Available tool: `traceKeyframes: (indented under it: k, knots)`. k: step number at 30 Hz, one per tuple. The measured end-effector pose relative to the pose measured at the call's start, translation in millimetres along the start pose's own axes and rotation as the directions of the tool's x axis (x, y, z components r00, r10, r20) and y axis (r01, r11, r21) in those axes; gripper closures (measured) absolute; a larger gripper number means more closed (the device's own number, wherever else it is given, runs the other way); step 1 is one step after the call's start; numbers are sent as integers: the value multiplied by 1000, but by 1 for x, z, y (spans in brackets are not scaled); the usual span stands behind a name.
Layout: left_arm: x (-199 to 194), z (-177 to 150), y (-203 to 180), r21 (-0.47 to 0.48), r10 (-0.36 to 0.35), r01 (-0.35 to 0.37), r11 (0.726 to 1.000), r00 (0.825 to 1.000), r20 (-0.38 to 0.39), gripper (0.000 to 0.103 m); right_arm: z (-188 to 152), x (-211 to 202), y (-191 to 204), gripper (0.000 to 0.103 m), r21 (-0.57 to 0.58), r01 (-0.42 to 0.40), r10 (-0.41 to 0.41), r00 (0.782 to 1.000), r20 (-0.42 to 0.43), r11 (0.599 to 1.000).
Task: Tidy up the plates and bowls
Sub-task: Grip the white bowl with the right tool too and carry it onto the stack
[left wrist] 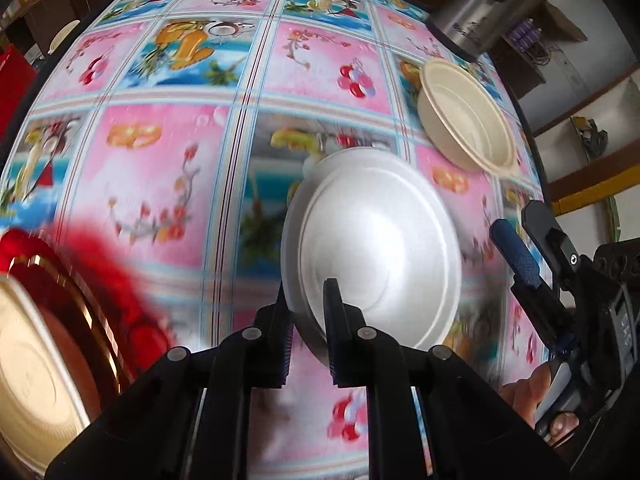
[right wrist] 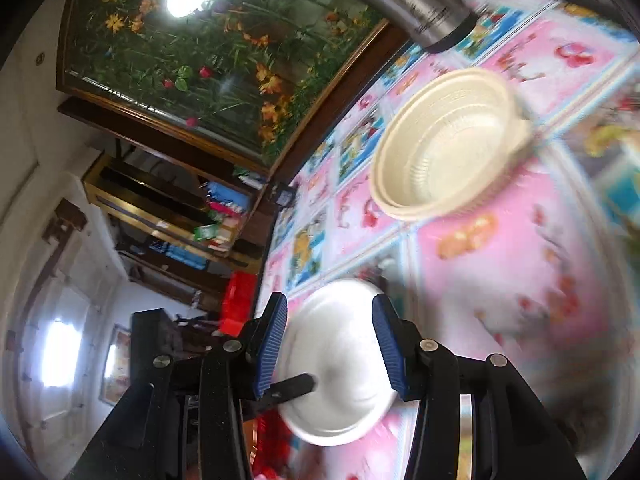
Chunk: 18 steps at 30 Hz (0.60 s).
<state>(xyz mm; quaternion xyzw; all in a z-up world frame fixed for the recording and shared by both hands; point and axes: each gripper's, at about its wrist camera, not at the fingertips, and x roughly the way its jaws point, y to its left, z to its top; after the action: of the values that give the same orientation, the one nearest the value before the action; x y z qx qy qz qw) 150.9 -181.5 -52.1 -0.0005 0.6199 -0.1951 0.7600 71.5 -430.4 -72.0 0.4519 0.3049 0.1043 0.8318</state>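
Note:
A white foam bowl (left wrist: 372,248) hangs tilted over the table, and my left gripper (left wrist: 306,292) is shut on its near rim. In the right wrist view the same white bowl (right wrist: 336,364) shows beyond my right gripper (right wrist: 332,320), with a black left finger (right wrist: 292,386) clamped on its edge. The right gripper's blue pads (right wrist: 276,344) stand apart and touch nothing. From the left wrist view the right gripper (left wrist: 514,216) is off to the bowl's right, clear of it. A cream bowl (left wrist: 468,120) (right wrist: 448,140) sits upright on the cloth further back.
A pink and blue picture tablecloth (left wrist: 160,184) covers the table. A steel flask (left wrist: 476,8) (right wrist: 420,8) stands behind the cream bowl. At lower left a cream plate (left wrist: 32,376) lies on a red and gold plate (left wrist: 80,292). A hand (left wrist: 528,404) holds the right gripper.

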Motion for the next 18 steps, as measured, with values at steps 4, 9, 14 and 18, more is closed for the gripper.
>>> traceKeyframes:
  k: [4, 9, 14, 18]
  knots:
    - [-2, -26, -2, 17, -30, 30, 999, 999, -14, 91, -28, -20, -4, 56, 5, 31, -31, 999, -17, 999]
    - [-1, -54, -5, 15, -87, 88, 996, 996, -37, 91, -58, -24, -15, 56, 42, 131, -127, 988, -90, 990]
    - [-5, -77, 1, -4, -128, 128, 992, 991, -28, 91, -80, -34, -18, 63, 50, 199, -191, 973, -132, 979]
    - [-7, -93, 2, 15, -126, 126, 992, 992, -10, 91, -94, -41, -15, 86, 38, 229, -222, 965, -141, 973]
